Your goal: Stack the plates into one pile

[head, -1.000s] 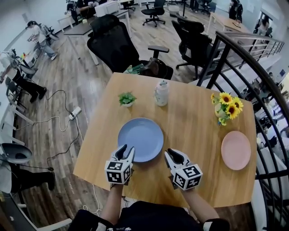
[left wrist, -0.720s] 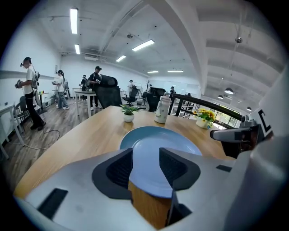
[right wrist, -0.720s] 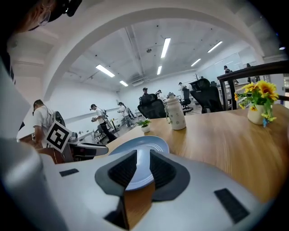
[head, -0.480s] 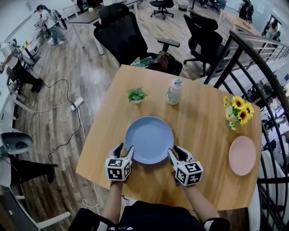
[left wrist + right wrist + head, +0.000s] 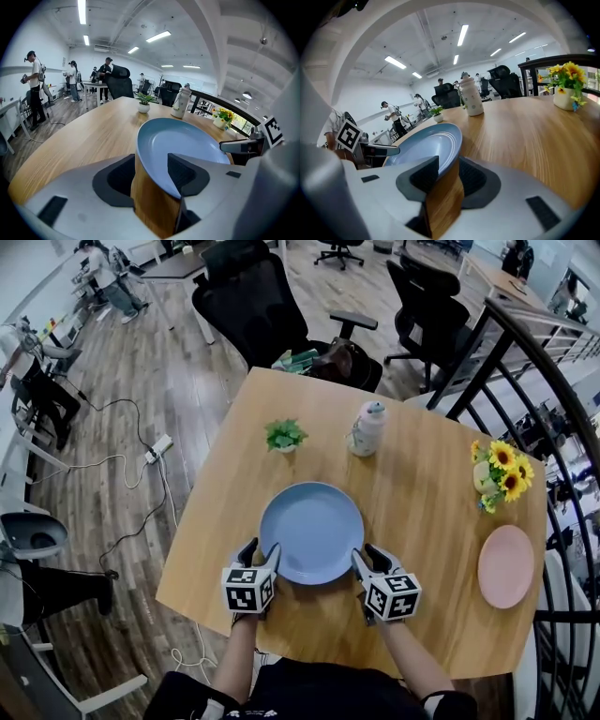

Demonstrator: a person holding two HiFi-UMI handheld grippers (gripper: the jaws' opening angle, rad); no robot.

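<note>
On my worktop (image 5: 422, 484) the blue plate (image 5: 311, 532) lies flat near me, with the pink plate (image 5: 505, 565) well apart at right. The left gripper (image 5: 262, 549) fingers (image 5: 185, 174) have just been opening and are released, the plate's rim between them. The right gripper (image 5: 367, 556) fingers (image 5: 423, 176) straddle the opposite rim, seemingly unclenched too.

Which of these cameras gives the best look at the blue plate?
The head view: it looks down on the blue plate and shows nearly its whole round outline on the table. The left and right gripper views see it from low down, squashed to an oval, with its near edge partly hidden.
</note>
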